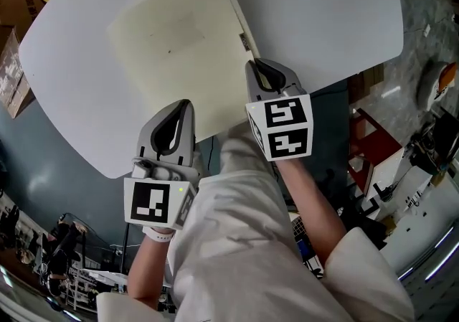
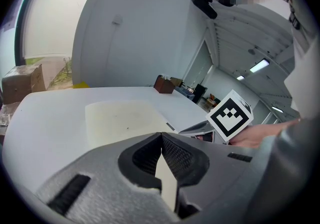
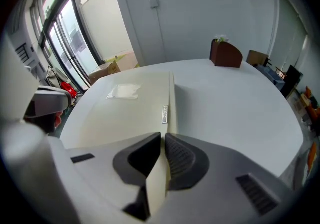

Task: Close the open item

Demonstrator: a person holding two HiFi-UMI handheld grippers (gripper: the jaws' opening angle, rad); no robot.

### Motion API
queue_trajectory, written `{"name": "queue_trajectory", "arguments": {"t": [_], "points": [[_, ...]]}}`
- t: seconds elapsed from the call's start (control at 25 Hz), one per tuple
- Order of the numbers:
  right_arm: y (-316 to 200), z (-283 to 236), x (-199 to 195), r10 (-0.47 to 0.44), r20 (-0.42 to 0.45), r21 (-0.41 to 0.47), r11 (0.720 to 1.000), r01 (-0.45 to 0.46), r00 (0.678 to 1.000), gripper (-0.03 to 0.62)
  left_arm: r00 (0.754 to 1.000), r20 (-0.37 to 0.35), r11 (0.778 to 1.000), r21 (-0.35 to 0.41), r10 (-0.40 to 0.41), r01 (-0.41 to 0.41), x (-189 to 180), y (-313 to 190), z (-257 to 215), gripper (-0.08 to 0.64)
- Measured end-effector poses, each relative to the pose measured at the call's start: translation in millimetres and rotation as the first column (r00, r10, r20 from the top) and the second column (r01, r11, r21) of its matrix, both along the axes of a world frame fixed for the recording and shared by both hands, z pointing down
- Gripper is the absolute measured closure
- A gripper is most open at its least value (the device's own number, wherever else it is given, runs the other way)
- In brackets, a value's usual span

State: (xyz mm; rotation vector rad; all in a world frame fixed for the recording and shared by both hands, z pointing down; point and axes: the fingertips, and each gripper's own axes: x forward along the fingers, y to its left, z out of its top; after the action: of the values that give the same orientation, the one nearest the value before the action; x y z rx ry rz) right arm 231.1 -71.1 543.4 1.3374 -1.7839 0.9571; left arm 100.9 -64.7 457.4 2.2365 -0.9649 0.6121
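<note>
A flat cream folder (image 1: 179,48) lies closed on the white table (image 1: 330,12), with a small label (image 1: 244,42) by its right edge. My left gripper (image 1: 185,103) is at the folder's near edge with its jaws together at the tips. My right gripper (image 1: 252,62) is shut at the near end of the folder's right edge. In the left gripper view the folder (image 2: 120,118) stretches ahead of the closed left gripper (image 2: 161,135). In the right gripper view the folder (image 3: 135,108) and label (image 3: 164,114) lie just past the right gripper (image 3: 163,135). Cream shows through each gap behind the tips.
Both grippers hang at the table's near edge, above the person's white-clad legs (image 1: 229,242). Cardboard boxes (image 1: 14,62) stand on the floor at left, a red stand (image 1: 373,141) at right. A brown box (image 3: 226,53) sits at the table's far side.
</note>
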Motion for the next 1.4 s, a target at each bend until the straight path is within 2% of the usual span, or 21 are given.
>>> {"name": "queue_trajectory", "arguments": {"t": [0.32,0.52,0.8,1.12,1.4], "points": [[-2.0,3.8,-3.3,-0.038,-0.084,-0.021,0.999,0.036,0.996,0.549,0.999,-0.012,0.999,-0.026,-0.034,0.034,4.7,11.4,1.0,0.535],[-1.1,5.0,-3.3,-0.028,-0.071,-0.044,0.999,0.025,0.997,0.543,0.999,0.008,0.999,0.001,-0.053,0.053,-10.2,15.1,-2.5,0.535],[-1.5,3.0,-1.3,-0.024,-0.066,-0.025,0.999,0.022,0.998,0.534,0.997,0.016,0.997,0.0,-0.072,0.072,-27.6,20.5,-7.4,0.535],[-2.8,-17.6,-10.1,0.012,-0.046,0.051,0.999,-0.009,0.999,0.54,0.997,-0.012,0.996,0.048,-0.081,0.082,-39.8,20.9,-26.5,0.535],[-8.2,-66.4,-31.6,0.03,0.001,0.191,0.981,-0.029,1.0,0.541,0.996,-0.041,0.992,0.097,-0.083,0.087,-52.3,21.5,-55.1,0.535]]}}
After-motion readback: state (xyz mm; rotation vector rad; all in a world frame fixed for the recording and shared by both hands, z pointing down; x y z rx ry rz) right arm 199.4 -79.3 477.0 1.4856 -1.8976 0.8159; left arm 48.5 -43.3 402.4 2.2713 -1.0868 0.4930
